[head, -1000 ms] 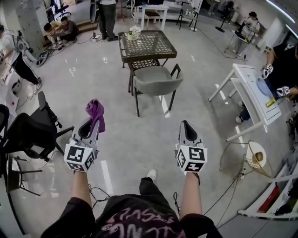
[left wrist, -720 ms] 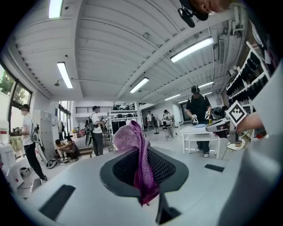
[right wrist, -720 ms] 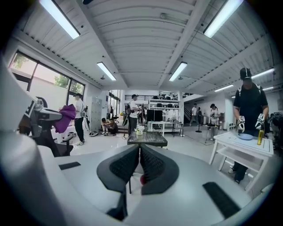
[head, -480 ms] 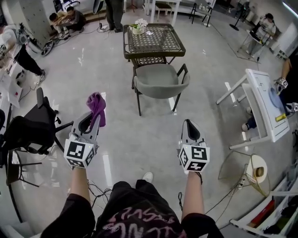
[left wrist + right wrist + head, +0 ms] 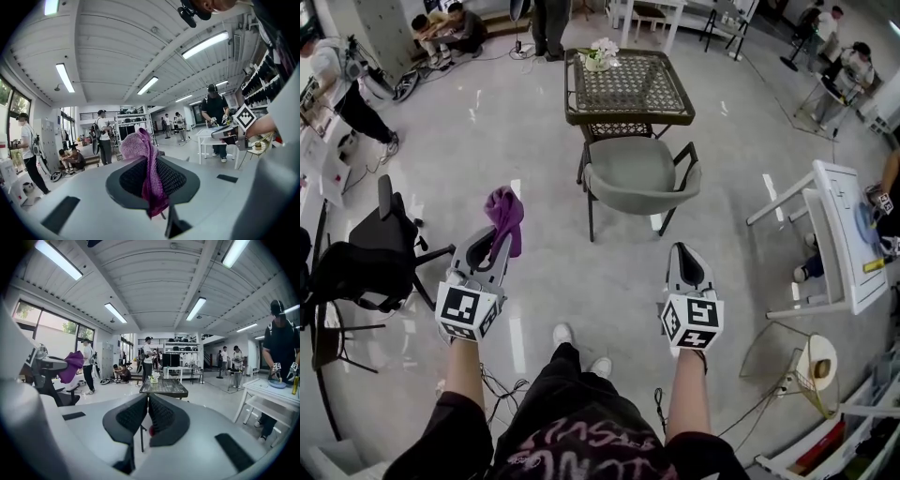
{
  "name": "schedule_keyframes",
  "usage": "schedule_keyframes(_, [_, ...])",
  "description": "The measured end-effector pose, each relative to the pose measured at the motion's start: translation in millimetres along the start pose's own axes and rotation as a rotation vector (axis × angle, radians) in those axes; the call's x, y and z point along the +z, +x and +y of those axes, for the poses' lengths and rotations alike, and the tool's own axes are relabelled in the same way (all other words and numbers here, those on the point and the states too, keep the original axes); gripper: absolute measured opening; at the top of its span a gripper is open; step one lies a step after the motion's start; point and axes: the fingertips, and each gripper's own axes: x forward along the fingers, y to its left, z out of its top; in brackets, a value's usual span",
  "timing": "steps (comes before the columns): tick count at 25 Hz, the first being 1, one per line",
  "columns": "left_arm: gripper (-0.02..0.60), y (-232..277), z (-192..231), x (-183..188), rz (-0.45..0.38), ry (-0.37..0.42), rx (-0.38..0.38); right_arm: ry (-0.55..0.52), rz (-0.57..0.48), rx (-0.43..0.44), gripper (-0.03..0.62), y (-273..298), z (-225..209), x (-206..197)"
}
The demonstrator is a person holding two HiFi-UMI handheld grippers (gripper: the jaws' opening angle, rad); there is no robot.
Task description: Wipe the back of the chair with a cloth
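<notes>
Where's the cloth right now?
Head view, left side: the purple cloth hangs pinched in the left gripper, well short of the grey chair that stands ahead by the mesh table.

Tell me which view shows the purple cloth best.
The left gripper view: the purple cloth sits large at centre, pinched between the jaws, its weave visible. The head view shows it small, bunched at the jaws' tips; the right gripper view, only a purple lump far left.

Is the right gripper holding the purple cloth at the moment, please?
No, the purple cloth sits in the left gripper; the right gripper is shut, empty.
</notes>
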Motion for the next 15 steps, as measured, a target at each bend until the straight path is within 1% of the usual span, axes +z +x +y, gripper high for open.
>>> schedule_keyframes(5, [0.071, 30, 41, -11, -0.004, -0.038, -0.016, -0.009, 0.009, -0.036, 0.028, 35, 10, 11])
schedule_keyframes(9, [0.071, 55, 62, -17, -0.018, -0.061, -0.045, -0.015, 0.016, -0.073, 0.028, 54, 12, 15])
schedule_keyframes(15, [0.071, 94, 77, -36, -0.02, -0.076, -0.078, -0.028, 0.022, -0.126, 0.028, 76, 2, 9])
